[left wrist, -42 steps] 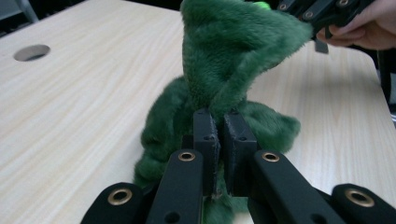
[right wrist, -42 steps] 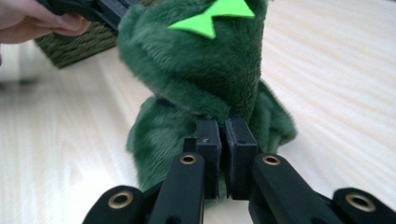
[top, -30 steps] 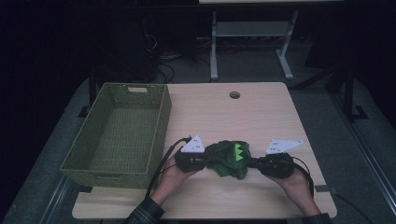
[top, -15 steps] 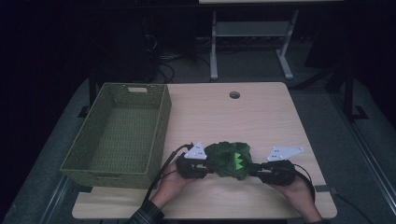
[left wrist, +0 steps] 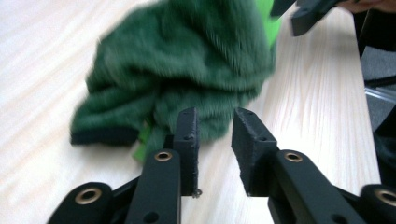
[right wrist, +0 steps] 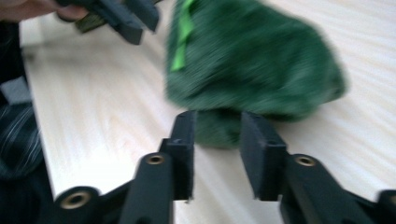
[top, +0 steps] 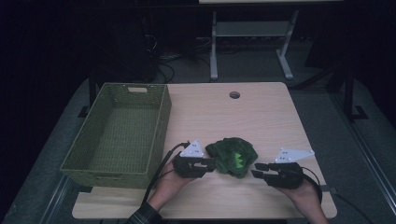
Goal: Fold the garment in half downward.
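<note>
Both tongs lie low over the counter [top: 261,112], flanking a crumpled green plush cloth [top: 232,157]. Left tongs [top: 209,164] sit at the cloth's 9 o'clock side, the jaws apart with nothing between them; in the left gripper view their tips [left wrist: 215,135] stand just short of the dark fur [left wrist: 187,70], perhaps brushing its edge. Right tongs [top: 258,171] sit at about 4 o'clock of the cloth, a little off it, jaws likewise parted and holding nothing; in the right gripper view [right wrist: 217,137] the green heap [right wrist: 252,60] lies just ahead of the gap.

Largest on the counter is the woven green basket [top: 159,135], standing at the far left, at 9 o'clock of the cloth and well apart from it. The cloth rests near the front edge, slightly right of centre, with a bright green strip [top: 239,161] showing among its folds.

The likely work is picking up or straightening the cloth. The risk is that either jaw pair closes on only a thin tuft of fur, so the bundle slips free or unfolds lopsidedly when lifted. With the heap this close to the front edge, an uneven pull from one side could also drag it off the counter.
</note>
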Available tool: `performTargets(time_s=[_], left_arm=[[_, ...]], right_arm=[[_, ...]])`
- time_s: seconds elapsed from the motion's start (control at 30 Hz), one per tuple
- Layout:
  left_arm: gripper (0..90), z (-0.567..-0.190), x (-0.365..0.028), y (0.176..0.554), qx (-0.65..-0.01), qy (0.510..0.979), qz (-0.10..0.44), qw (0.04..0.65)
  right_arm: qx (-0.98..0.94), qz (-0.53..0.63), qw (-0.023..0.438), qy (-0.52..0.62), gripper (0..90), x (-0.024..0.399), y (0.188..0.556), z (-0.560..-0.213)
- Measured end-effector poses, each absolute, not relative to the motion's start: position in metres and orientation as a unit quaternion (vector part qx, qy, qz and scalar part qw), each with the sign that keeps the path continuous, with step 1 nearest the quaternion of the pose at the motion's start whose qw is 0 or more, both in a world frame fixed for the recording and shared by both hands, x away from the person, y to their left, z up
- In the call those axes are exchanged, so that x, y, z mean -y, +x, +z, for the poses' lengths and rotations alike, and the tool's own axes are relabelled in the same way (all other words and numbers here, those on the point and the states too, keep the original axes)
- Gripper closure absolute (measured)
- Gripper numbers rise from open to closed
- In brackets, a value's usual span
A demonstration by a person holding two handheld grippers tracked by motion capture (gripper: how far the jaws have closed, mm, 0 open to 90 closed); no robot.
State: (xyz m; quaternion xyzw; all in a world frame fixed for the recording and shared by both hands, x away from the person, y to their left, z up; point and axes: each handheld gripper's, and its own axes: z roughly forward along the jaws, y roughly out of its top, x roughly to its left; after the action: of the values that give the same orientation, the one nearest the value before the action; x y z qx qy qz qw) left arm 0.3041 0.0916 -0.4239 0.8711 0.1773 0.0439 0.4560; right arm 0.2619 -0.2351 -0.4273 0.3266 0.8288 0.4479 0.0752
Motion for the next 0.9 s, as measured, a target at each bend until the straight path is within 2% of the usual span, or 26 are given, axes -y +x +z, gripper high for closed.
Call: performTargets(time_s=[0.2, 0.4, 0.53, 0.9], left_arm=[[78.5, -0.396, -0.076, 0.321, -0.174, 0.861, 0.059, 0.474], [85.0, -0.402, -0.059, 0.343, -0.187, 0.866, 0.063, 0.459], [89.5, -0.422, -0.056, 0.355, -0.202, 0.877, 0.041, 0.434], [89.8, -0.445, -0.069, 0.341, -0.203, 0.893, 0.011, 0.403]], right_arm=[[-0.821, 0.456, 0.079, 0.334, 83.1, 0.23, 0.279, -0.413], [-0.828, 0.445, 0.076, 0.333, 89.4, 0.218, 0.295, -0.414], [-0.838, 0.429, 0.052, 0.333, 89.9, 0.213, 0.301, -0.422], [-0.855, 0.399, 0.023, 0.329, 89.9, 0.206, 0.289, -0.443]])
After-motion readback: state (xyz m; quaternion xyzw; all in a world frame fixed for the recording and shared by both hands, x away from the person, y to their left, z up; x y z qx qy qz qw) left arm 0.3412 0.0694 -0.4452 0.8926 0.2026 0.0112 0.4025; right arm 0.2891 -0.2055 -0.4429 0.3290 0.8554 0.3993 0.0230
